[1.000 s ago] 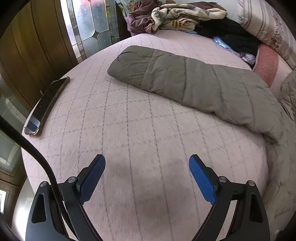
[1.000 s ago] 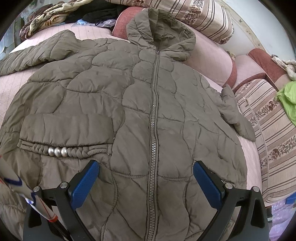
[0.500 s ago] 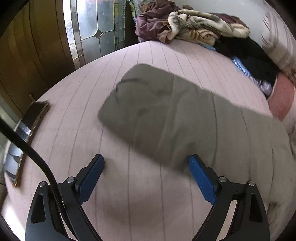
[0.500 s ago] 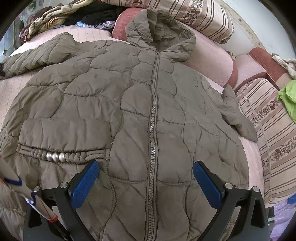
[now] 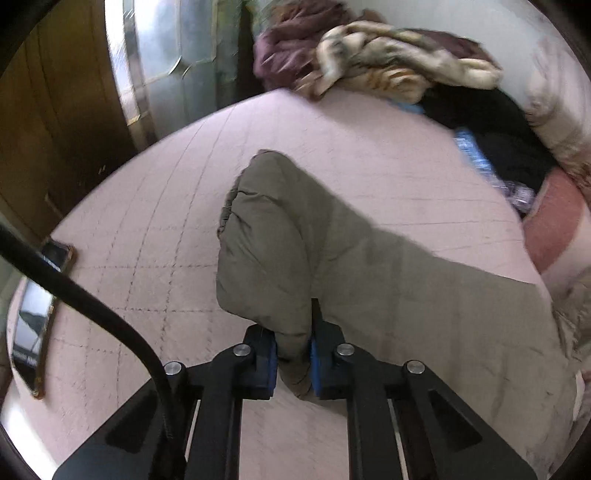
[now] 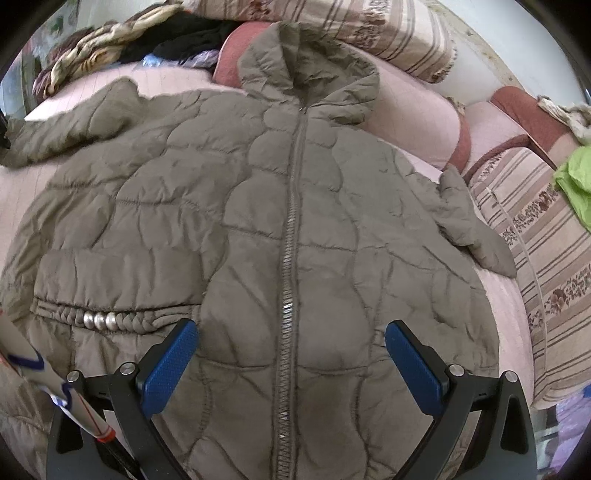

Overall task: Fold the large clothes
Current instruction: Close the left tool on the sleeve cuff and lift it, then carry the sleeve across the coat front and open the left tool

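Note:
An olive quilted hooded jacket (image 6: 288, 229) lies front up and zipped on a pink bed, hood toward the pillows. Its long left sleeve (image 5: 369, 266) stretches across the pink quilt in the left wrist view. My left gripper (image 5: 293, 356) is shut on the near edge of that sleeve, and the fabric bunches up between the blue pads (image 5: 271, 356). The cuff end (image 5: 258, 173) points away from me. My right gripper (image 6: 291, 365) hangs open over the lower front of the jacket, astride the zipper (image 6: 290, 258), with nothing between its fingers. The other sleeve (image 6: 472, 225) lies folded at the right.
A phone (image 5: 40, 314) lies near the bed's left edge. A heap of clothes (image 5: 388, 62) and dark garments (image 5: 491, 122) sits at the far end. Striped pillows (image 6: 369, 29) line the headboard side. A wooden door (image 5: 55, 92) stands to the left. A green cloth (image 6: 576, 181) is at the right.
My left gripper has moved forward from bare quilt onto the sleeve and shut on its edge, lifting it into a fold. The right gripper has stayed open over the jacket front.

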`<state>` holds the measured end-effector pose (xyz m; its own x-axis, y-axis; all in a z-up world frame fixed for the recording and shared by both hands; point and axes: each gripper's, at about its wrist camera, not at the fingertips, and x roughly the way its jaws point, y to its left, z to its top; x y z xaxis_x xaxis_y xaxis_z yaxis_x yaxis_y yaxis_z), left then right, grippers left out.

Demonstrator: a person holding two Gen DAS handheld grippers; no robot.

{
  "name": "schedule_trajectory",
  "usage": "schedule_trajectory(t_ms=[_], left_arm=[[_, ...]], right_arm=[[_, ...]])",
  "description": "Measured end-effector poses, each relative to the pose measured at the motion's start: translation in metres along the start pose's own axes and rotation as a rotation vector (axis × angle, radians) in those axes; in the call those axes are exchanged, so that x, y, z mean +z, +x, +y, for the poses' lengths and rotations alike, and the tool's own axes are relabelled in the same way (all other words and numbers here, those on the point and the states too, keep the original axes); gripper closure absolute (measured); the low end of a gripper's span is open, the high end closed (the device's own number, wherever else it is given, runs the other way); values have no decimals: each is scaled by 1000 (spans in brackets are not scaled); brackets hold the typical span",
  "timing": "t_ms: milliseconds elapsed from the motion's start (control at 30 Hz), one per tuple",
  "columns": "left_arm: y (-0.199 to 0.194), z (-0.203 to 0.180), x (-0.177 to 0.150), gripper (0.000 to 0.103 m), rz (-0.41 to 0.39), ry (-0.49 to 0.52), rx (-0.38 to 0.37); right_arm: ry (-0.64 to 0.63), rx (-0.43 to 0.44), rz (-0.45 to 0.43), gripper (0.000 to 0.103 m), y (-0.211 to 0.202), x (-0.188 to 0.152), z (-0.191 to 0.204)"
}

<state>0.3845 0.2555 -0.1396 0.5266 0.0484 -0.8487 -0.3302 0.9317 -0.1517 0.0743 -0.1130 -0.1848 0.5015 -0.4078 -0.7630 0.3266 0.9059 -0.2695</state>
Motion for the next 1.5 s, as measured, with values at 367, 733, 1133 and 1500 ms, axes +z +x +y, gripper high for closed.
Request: schedule_trajectory(t_ms=[367,733,1133,1500], left_arm=[[-129,-160,-74,91,-54,321,-311],[-111,-296,-208,91,167,524,-447],[-121,-295,-277,46,143,617,-398],[-170,-189,-292,38,43,556,-263]], right_arm=[[241,113,-16,3,-19,-15,-80],[378,78,-45,3,-28,-40,-159],[407,201,-16,3,-2,-12,-184],[463,599,95,3,95,68,-120]])
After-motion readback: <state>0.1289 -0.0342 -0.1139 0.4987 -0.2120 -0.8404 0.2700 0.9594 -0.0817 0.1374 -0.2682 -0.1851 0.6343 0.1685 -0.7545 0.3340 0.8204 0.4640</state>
